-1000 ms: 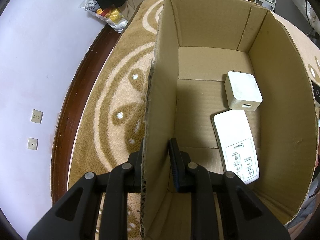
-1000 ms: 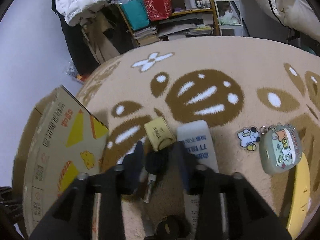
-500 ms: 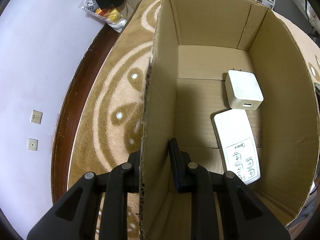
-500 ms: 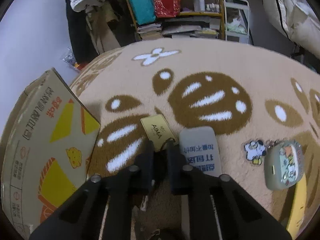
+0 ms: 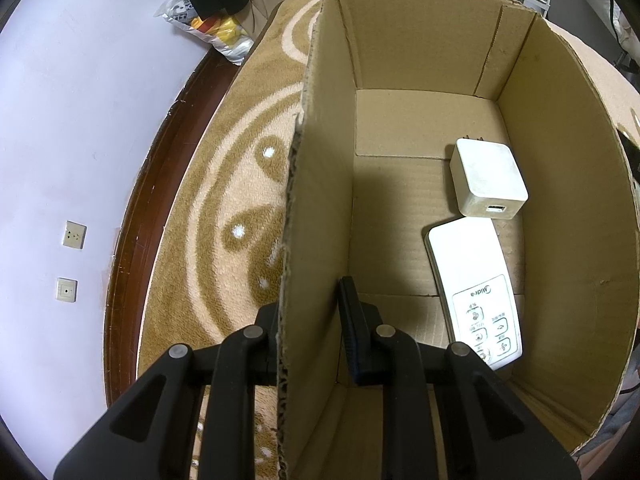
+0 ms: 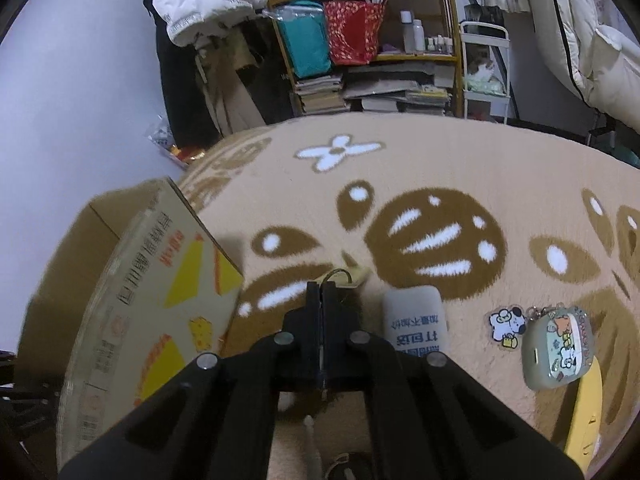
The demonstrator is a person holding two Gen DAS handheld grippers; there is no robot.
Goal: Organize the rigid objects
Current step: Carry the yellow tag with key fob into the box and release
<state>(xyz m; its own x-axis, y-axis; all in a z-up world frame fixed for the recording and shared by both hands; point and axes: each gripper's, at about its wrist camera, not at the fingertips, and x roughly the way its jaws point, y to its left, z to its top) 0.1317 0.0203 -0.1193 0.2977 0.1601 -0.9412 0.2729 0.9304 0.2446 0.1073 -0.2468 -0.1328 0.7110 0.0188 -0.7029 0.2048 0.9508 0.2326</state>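
My left gripper (image 5: 312,300) is shut on the left wall of the open cardboard box (image 5: 320,160), one finger inside and one outside. On the box floor lie a white charger (image 5: 486,178) and a white remote (image 5: 472,280). In the right wrist view my right gripper (image 6: 322,286) is shut on a black-headed key. The key's wire ring and yellow tag (image 6: 357,277) poke out past the fingertips, and the blade (image 6: 310,428) hangs below. The box (image 6: 140,312) stands just left of this gripper.
On the patterned carpet right of the right gripper lie a pale grey remote with printed characters (image 6: 414,320), a dog charm (image 6: 505,322), a grey cartoon case (image 6: 558,352) and a yellow item (image 6: 586,420). Crowded shelves (image 6: 360,40) and a wall stand behind.
The right gripper's fingers closed on the key that lay between them and rose a little with it; the yellow tag came up too. The left gripper and box stayed put.
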